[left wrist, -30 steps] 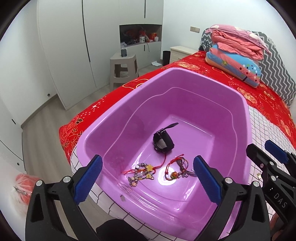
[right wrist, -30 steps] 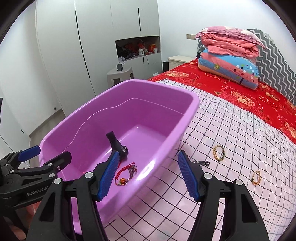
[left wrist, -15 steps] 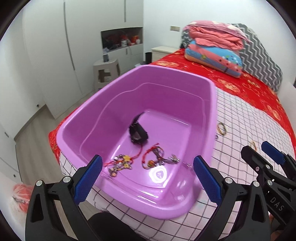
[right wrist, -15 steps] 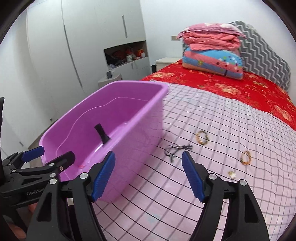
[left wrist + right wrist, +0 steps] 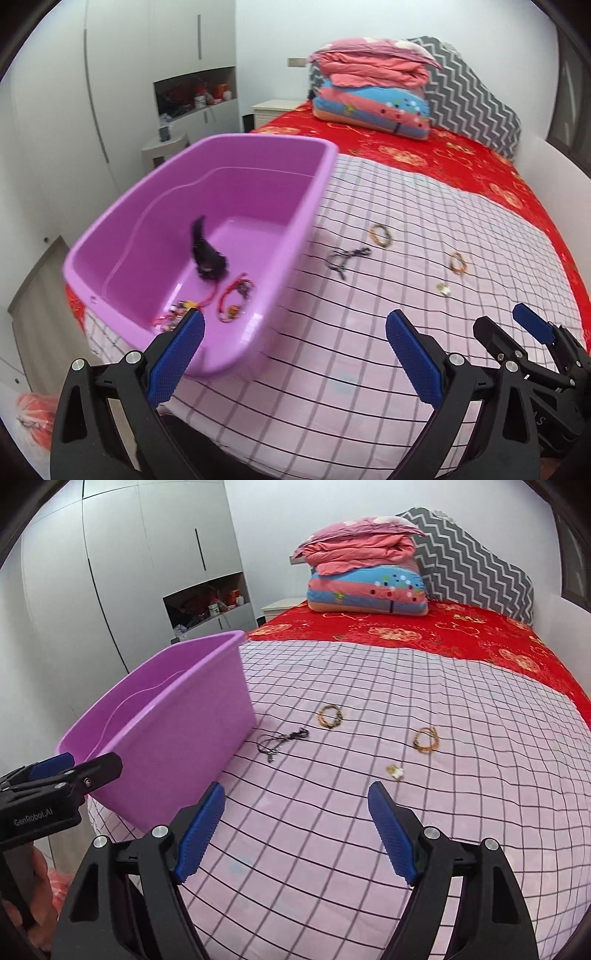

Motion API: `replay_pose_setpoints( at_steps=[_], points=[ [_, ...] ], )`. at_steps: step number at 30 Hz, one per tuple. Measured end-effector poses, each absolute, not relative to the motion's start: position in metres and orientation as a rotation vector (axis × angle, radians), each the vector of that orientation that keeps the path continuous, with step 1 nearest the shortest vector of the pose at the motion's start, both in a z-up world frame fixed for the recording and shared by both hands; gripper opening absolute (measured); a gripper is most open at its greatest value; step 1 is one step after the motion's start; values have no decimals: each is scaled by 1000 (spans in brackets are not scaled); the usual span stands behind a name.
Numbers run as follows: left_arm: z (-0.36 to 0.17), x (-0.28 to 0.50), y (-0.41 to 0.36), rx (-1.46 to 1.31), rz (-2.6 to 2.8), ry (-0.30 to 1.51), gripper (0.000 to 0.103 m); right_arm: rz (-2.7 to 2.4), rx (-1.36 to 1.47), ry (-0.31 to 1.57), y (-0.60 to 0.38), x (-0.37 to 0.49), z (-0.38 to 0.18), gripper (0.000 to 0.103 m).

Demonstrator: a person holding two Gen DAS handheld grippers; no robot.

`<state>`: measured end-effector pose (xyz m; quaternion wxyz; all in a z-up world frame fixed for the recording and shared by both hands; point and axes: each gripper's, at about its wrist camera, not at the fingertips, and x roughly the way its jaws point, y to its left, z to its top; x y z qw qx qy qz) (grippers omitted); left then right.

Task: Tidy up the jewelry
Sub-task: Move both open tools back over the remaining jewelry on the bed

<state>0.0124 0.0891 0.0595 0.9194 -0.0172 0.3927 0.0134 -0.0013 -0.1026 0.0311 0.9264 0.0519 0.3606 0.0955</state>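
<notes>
White wardrobe doors and a plain wall close off the room behind the bed, which wears a pink checked sheet over a red floral cover; folded quilts are stacked at its head against a grey zigzag cushion.

We take the purple tub as our landmark. It sits on the bed's left side. Inside it lie a black watch, a red bracelet and a beaded charm string near the front wall. Just right of the tub, on the sheet, lies a black cord necklace. Beyond that, further right, rests a bead bracelet; well right of the tub are an orange bracelet and a small pale earring. Nothing stands between our claws and these loose pieces.

Our left claw hangs over the tub's near right corner, tilted downward, blue pads spread wide and holding nothing. Our right claw hovers over bare sheet to the right of the tub, also tilted down; its jaws have just been opening and stand wide with nothing between them. A hand grips the left tool's handle at the lower left of the right view.
</notes>
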Motion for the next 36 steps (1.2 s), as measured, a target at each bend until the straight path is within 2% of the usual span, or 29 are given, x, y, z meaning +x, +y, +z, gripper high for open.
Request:
replay_pose_setpoints(
  at_steps=[18,36],
  points=[
    [16,39,17,29,-47,855,97,66,176,789,-178,0,-18,76],
    [-73,150,11,47,42,939,97,4,146,884,-192,98,-93,76]
  ],
)
